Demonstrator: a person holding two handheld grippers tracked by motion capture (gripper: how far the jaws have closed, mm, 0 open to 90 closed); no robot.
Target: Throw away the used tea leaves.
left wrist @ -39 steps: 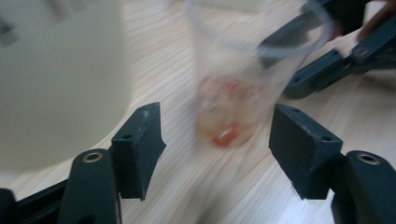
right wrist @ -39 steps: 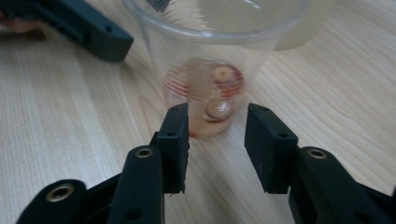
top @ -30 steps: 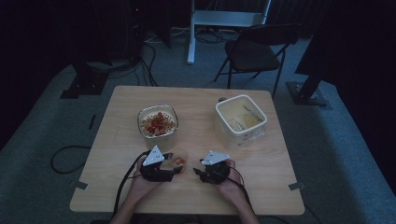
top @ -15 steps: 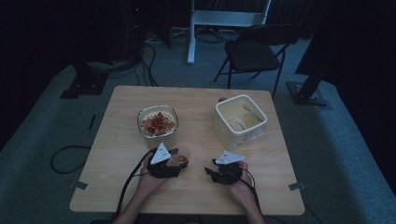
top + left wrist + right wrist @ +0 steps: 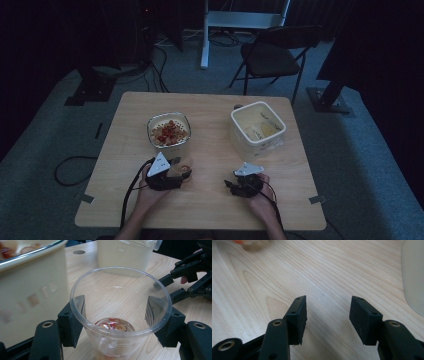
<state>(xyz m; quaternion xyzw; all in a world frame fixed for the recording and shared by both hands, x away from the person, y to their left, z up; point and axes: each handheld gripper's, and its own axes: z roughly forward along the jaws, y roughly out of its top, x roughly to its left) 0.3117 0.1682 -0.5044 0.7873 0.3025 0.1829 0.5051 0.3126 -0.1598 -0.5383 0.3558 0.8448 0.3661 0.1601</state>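
The left hand-held gripper (image 5: 120, 322) has just closed, now pinching the clear cup (image 5: 120, 315); the right hand-held gripper (image 5: 328, 315) has drawn aside, its jaws opening, spread and empty, so the cup looks ready to lift.

We see a clear cup (image 5: 120, 315) with red and pale bits at its bottom; black left gripper (image 5: 117, 327); black right gripper (image 5: 328, 315); pale wood-grain tabletop (image 5: 262, 285); cream tub (image 5: 169, 131) of red and tan pieces; white bin (image 5: 257, 130).

The left gripper (image 5: 117, 326) has just closed on a clear cup (image 5: 120, 315) (fruit bits (image 5: 113, 325) inside).
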